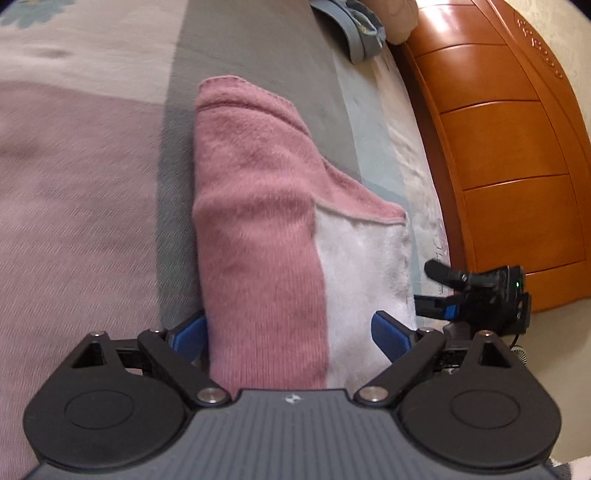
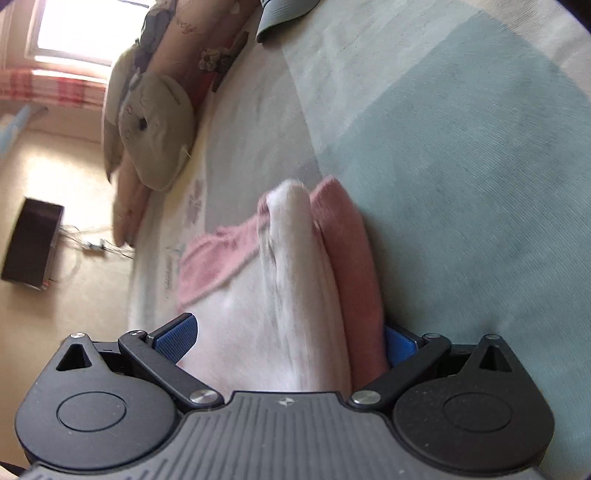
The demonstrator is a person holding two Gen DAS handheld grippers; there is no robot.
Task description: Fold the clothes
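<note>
- Left gripper (image 1: 291, 334) has its two blue pads spread far apart, one on each side of the folded sweater (image 1: 266, 229).
- Left pad (image 1: 190, 338) sits right at the pink edge of the sweater; the other blue pad sits by the white edge. It is hard to tell if they press on it.
- Right gripper (image 2: 284, 339) is also spread wide, with the sweater (image 2: 295, 295) between its pads.
- One right pad (image 2: 175, 338) is clear to see by the white part. The other is partly hidden behind the pink fold, so I cannot tell if it squeezes the cloth.
- From the left camera, the right gripper (image 1: 443, 295) shows as a black shape at the sweater's right edge.
- Pink and white, the sweater lies folded in a long bundle on the bed cover (image 1: 92, 184).
- Gray-blue clothes (image 1: 354, 29) lie farther up the bed.
- Next to the bed stands a brown wooden board (image 1: 509, 147).
- Up at the bed's far end leans a soft toy (image 2: 155, 125).
- Down on the floor sits a dark box (image 2: 31, 243) with wires.
</note>
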